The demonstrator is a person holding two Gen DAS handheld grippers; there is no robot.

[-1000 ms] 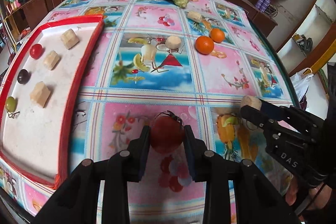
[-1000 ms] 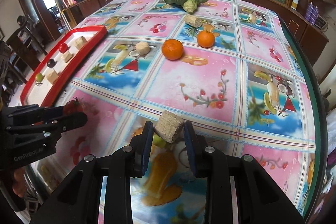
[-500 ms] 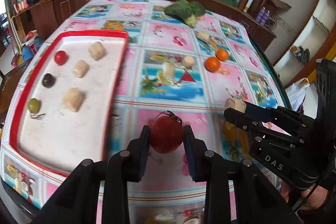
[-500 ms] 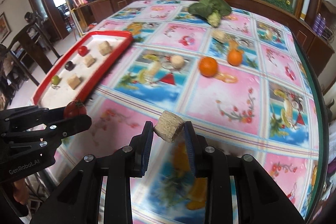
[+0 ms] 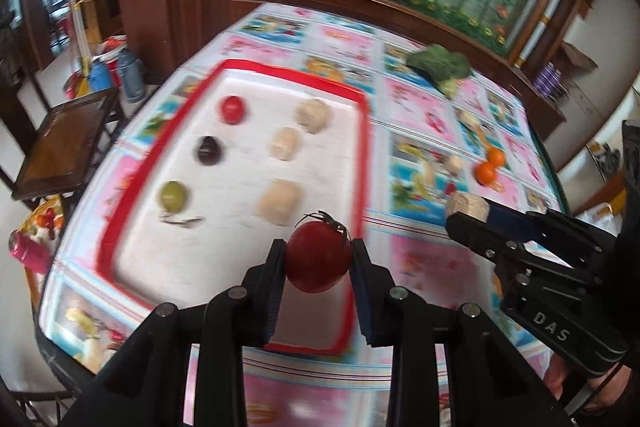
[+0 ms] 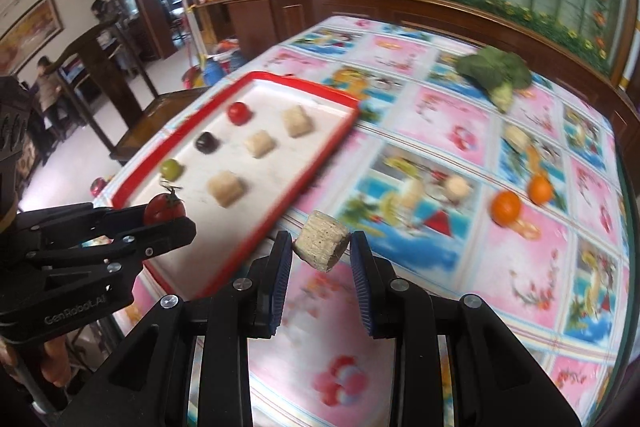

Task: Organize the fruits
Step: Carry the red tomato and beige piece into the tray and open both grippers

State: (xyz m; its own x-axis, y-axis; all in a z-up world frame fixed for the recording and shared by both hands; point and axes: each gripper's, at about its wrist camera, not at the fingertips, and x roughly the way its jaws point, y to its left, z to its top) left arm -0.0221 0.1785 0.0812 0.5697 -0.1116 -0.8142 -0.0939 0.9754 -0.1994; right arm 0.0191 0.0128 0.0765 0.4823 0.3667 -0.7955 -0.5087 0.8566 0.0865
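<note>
Across the fruit-patterned worktop [image 6: 460, 131] both grippers had swung toward the red-rimmed white tray [image 5: 362, 147], left gripper [image 5: 318, 259] jaws pinching a stemmed red tomato [image 5: 318, 255], right gripper [image 6: 322, 247] jaws pinching a speckled beige block [image 6: 322, 245], ready for placing.

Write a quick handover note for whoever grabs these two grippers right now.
Left gripper: shut on a red tomato, held above the near end of the red tray.
Right gripper: shut on a beige block, held above the tablecloth beside the tray.
Done: three small round fruits and three beige blocks lie in two rows in the tray.
Left: set down both held items; two oranges, two pale pieces and the leafy greens remain on the table.
</note>
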